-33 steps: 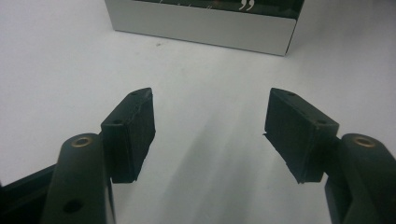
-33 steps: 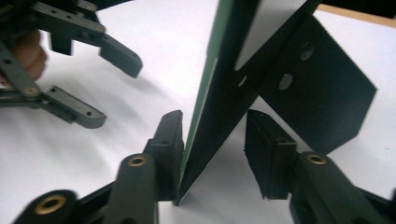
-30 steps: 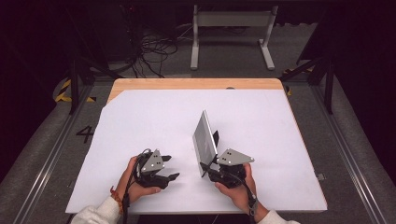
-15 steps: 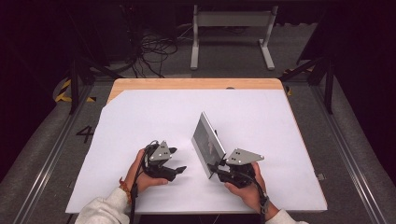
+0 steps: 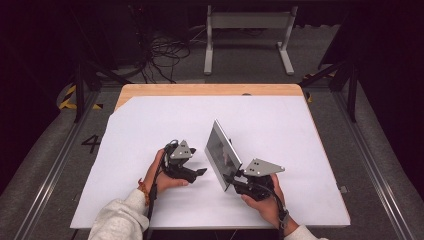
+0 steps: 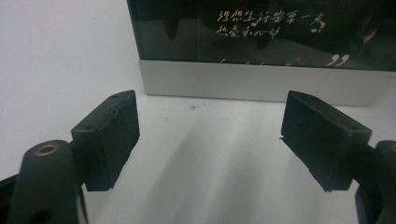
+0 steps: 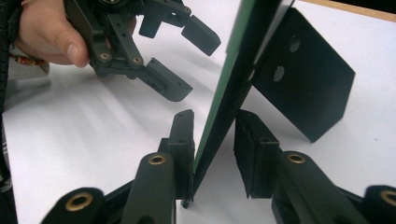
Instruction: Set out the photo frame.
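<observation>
Right gripper view has the right claw (image 7: 212,140) rising from the bottom of the frame with its jaws set either side of the lower edge of a picture frame (image 7: 233,79). The left pad lies against the frame's face; the right pad stands a hair off the back, so whether it is truly pinched or just loosely cradled I cannot tell. These jaws have just been closing, with the frame between them. A black stand flap (image 7: 303,74) hangs off the back, toward the right of the frame.

At the upper left, the left claw (image 7: 182,60) is spread and empty; its jaws have just been opening. In the left gripper view its pads (image 6: 109,133) sit wide apart, low over the white worktop (image 6: 56,56), facing the frame's silver border (image 6: 261,84) and dark glass.

High view puts the picture frame (image 5: 223,152) centre-low on the worktop (image 5: 150,130), tilted, its lower corner at the right claw (image 5: 236,179), with the left claw (image 5: 199,173) just beside it.

The risk, as I judge it: with one claw let go, the frame rests on a thin edge grip. If the right pads are not seated, it could pivot and fall flat on its glass, or slide out along the smooth worktop.
</observation>
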The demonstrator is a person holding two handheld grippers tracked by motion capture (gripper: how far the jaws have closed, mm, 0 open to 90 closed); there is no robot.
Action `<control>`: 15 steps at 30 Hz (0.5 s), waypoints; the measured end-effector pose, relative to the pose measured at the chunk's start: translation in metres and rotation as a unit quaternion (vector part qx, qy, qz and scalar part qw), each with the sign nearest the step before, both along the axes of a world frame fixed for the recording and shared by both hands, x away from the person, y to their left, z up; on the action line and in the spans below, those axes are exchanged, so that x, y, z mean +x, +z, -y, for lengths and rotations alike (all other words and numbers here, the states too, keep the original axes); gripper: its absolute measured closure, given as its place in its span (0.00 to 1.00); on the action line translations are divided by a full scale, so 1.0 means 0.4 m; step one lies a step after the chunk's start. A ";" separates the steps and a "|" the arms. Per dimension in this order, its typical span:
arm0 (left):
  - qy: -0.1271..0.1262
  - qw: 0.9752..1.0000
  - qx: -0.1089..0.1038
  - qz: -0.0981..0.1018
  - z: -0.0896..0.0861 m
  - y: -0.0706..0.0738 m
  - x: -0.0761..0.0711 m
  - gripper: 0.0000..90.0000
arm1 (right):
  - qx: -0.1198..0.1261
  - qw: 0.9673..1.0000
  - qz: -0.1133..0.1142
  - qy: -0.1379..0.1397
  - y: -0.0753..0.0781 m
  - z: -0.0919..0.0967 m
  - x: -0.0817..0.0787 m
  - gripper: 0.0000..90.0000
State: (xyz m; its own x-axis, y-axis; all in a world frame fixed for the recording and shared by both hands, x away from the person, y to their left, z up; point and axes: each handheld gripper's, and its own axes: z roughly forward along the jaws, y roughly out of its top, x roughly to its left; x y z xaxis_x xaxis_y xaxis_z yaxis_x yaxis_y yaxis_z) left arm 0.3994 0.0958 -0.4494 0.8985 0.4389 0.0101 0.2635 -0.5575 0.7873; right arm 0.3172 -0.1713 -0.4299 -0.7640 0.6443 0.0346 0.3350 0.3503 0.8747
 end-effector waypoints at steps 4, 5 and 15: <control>-0.005 1.000 0.000 0.004 0.009 -0.001 0.008 0.22 | -0.008 1.000 -0.001 0.005 0.004 0.008 0.008 0.80; -0.006 1.000 0.003 0.004 0.012 -0.003 0.010 0.22 | -0.008 1.000 -0.001 0.005 0.004 0.008 0.008 0.80; -0.005 1.000 -0.016 -0.005 0.021 -0.002 0.044 0.20 | -0.013 1.000 -0.007 0.015 0.009 0.032 0.036 0.85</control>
